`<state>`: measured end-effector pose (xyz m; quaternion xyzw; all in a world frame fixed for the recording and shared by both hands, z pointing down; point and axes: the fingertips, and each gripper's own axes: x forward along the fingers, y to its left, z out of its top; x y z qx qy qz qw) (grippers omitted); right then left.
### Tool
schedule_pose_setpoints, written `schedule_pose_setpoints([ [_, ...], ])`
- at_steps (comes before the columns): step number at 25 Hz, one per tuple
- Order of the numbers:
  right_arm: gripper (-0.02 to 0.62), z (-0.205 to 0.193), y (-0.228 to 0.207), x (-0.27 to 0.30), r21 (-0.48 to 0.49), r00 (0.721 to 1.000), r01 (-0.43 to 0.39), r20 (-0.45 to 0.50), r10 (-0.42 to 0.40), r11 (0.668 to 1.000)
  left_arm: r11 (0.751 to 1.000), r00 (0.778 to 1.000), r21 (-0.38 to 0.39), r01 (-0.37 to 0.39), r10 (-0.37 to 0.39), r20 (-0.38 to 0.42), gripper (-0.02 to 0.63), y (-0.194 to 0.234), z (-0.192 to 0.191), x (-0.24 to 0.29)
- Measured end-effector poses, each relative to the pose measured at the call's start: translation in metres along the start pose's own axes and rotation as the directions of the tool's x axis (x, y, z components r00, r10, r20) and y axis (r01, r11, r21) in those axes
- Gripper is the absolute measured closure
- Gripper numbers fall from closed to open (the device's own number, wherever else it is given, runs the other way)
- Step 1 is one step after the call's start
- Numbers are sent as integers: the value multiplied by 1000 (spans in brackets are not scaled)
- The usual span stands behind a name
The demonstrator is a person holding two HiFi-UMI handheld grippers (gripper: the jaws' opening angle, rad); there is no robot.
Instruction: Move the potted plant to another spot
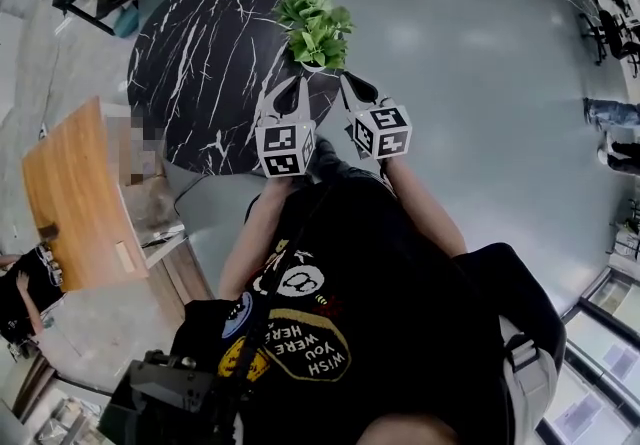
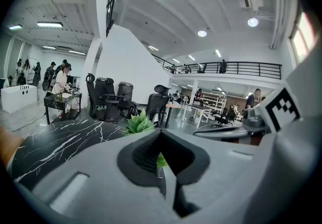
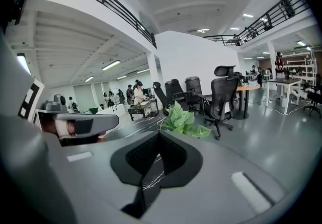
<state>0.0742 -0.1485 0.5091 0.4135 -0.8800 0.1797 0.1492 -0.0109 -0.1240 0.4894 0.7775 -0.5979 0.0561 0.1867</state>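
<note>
The potted plant (image 1: 316,27), bushy green leaves in a small pot, stands at the near right edge of the round black marble table (image 1: 200,63). My left gripper (image 1: 298,85) and right gripper (image 1: 350,83) hover side by side just short of the pot, both pointing at it. In the left gripper view the jaws (image 2: 161,133) meet with nothing between them, and the leaves (image 2: 138,123) show just beyond. The right gripper (image 3: 160,133) is shut too, with the plant (image 3: 182,120) ahead. Whether either gripper touches the pot is hidden.
A wooden desk (image 1: 75,198) stands left of the table. Office chairs (image 3: 221,97) and more desks lie beyond on the grey floor. A person's feet (image 1: 610,115) are at the far right. People stand in the background (image 2: 60,79).
</note>
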Motion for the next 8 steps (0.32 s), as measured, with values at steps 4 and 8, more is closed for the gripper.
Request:
schedule_pose_setpoints([
  [4, 594, 0, -3, 0, 2, 1000, 5, -2, -5, 1000, 1000, 1000, -4, 4, -4, -3, 601, -2, -2, 2],
  [8, 594, 0, -6, 0, 3, 1000, 10, 1, -10, 1000, 1000, 1000, 0, 7, -7, -1, 601, -2, -2, 4],
])
